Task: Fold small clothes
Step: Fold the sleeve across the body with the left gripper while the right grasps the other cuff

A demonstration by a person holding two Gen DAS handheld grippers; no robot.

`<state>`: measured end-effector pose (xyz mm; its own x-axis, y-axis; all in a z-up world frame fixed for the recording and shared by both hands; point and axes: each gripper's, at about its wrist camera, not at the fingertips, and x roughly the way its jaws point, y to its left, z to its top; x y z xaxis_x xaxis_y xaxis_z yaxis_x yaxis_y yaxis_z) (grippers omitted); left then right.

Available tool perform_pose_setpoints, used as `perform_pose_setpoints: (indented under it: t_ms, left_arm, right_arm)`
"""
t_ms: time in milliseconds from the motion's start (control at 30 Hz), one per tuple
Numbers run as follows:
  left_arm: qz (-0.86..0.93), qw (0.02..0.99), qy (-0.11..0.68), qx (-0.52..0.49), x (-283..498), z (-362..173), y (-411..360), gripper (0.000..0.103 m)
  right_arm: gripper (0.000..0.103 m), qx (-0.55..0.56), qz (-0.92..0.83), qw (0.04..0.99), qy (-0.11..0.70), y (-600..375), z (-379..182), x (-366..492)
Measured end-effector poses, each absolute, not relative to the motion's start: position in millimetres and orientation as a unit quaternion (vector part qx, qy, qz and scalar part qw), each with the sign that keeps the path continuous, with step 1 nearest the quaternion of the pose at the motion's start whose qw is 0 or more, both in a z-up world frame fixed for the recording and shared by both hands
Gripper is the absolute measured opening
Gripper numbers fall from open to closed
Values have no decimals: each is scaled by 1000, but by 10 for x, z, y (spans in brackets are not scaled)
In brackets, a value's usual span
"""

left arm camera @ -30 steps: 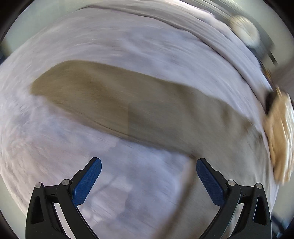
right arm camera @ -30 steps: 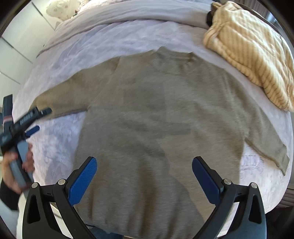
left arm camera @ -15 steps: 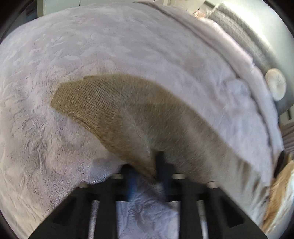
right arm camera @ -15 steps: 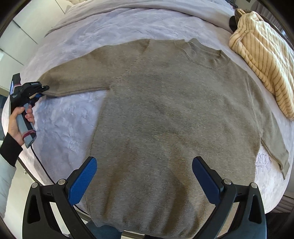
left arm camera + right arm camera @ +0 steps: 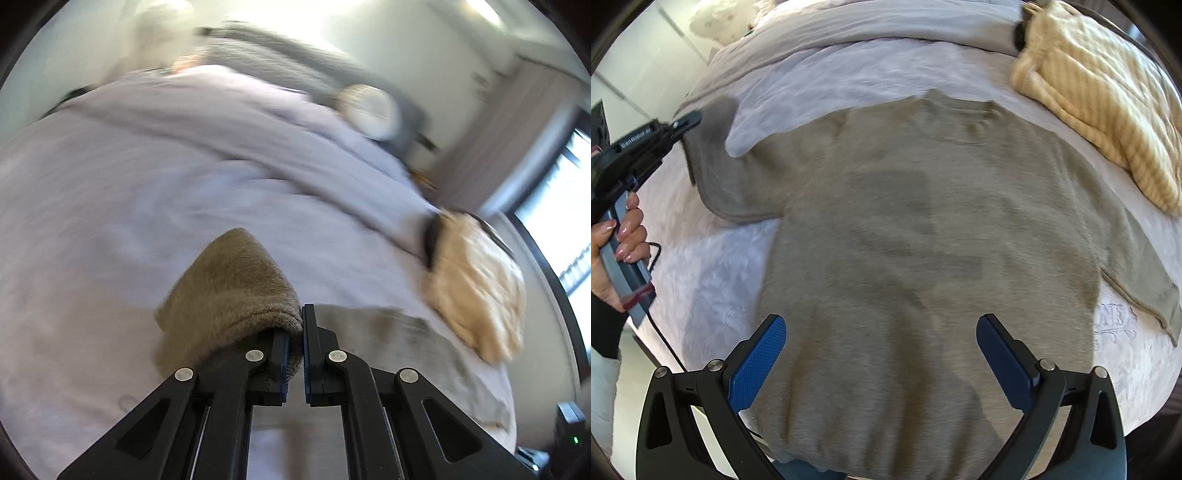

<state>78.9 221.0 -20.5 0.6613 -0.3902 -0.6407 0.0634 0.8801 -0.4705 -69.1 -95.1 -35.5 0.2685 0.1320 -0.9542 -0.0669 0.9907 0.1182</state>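
Spread chest-up across the pale lilac bed (image 5: 713, 295), the soft grey-brown knitted sweater (image 5: 923, 240) looks limp and light, likely to sag and stretch, so cuffs, hem and shoulder seams seem the best holds. Its one sleeve cuff (image 5: 236, 291) is raised off the bed, pinched in the left hand-held gripper (image 5: 294, 347). Above the hem, the right hand-held gripper (image 5: 881, 354) hangs with fingers wide apart, and a cream striped knit garment (image 5: 1108, 96) lies beside the shoulder.

Grey-brown sweater (image 5: 923, 240), cream-striped garment (image 5: 1108, 99), lavender bedspread (image 5: 709, 280).

Black gripper (image 5: 881, 354) frames, blue ribbed pads, silver screws, seemingly pink-varnished nails
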Motion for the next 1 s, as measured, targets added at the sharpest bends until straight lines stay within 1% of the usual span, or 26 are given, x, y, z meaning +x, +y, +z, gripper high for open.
perform_pose_setpoints:
  t_ms: [100,167,233,333,467,500,533,567,600,733,800,833,900,933,1000]
  left_arm:
    - [-200,876,398,-182,873,-131,1400,6]
    - [-233,864,415,-163,919,-188,902,6]
    - [-261,848,439,-144,944,-341,415,6]
    - [-272,826,484,-95,1003,-736,-226,7]
    - [-257,804,533,-58,925,-1146,-580,8]
    - [-245,800,545,-47,910,-1225,-627,22]
    - [-231,798,556,-38,882,-1270,-628,50]
    - [-219,801,555,-37,848,-1271,-577,59]
    - [-207,814,542,-39,782,-1206,-481,61]
    - [-194,831,520,-32,592,-939,-38,61]
    - [-172,845,505,-29,570,-807,262,62]
    - [-152,851,501,-30,598,-779,480,72]
    - [-114,862,492,-42,631,-751,799,84]
    - [-99,864,491,-52,666,-763,975,84]
    - [-74,852,515,-64,801,-891,1220,84]
  right_arm:
    - [103,47,45,799,598,-1300,-328,-648]
    - [103,61,32,799,597,-1527,-336,-635]
    - [103,79,14,796,600,-1810,-378,-613]
    - [103,101,-12,788,608,-2169,-497,-590]
    - [103,114,-34,773,623,-2466,-687,-554]
    - [103,112,-35,772,624,-2492,-714,-528]
    - [103,108,-34,773,624,-2516,-731,-503]
    - [103,103,-33,775,623,-2532,-747,-483]
    - [103,93,-29,779,619,-2510,-754,-426]
    - [103,35,1,806,591,-2259,-739,-153]
    - [103,-13,24,820,572,-2011,-733,20]
    - [103,-47,39,827,558,-1835,-735,107]
    - [103,-120,60,838,528,-1496,-770,254]
    - [103,-160,66,842,511,-1320,-808,325]
    - [103,-218,70,844,485,-1051,-908,435]
